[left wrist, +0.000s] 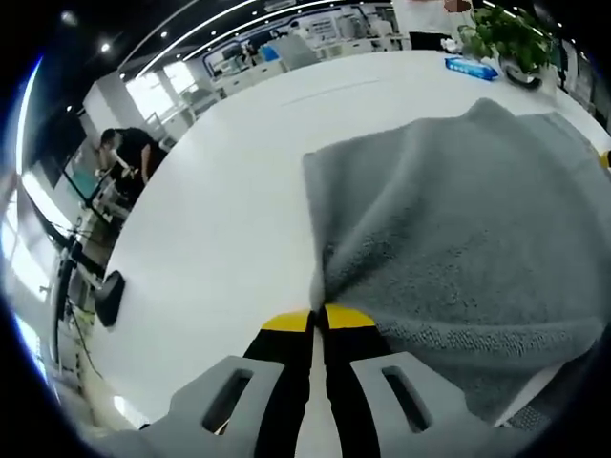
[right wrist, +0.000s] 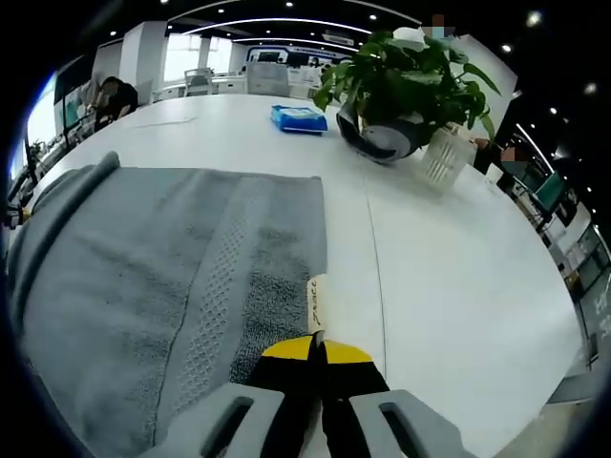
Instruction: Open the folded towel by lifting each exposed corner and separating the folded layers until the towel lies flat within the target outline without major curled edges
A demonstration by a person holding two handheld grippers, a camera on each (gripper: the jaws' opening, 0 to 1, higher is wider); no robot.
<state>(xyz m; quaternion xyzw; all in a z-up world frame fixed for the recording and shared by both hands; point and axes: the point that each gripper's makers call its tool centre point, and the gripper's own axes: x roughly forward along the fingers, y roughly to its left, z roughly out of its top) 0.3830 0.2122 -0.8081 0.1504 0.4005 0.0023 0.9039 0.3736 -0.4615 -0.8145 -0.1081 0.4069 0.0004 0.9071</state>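
Observation:
A grey towel [left wrist: 458,239] lies partly raised over the white table [left wrist: 220,219]. My left gripper [left wrist: 318,318] is shut on the towel's edge, the cloth bunching up from between its yellow-tipped jaws. In the right gripper view the same grey towel [right wrist: 172,286] spreads to the left, with a woven band running down it. My right gripper [right wrist: 317,345] is shut on the towel's near corner, where a small white label [right wrist: 316,303] sticks up just above the jaws.
A potted plant [right wrist: 401,86] in a dark pot and a blue packet [right wrist: 299,118] sit at the far side of the table [right wrist: 458,286]; the blue packet [left wrist: 471,68] is also in the left gripper view. A person [left wrist: 129,153] works at a desk beyond the table's edge.

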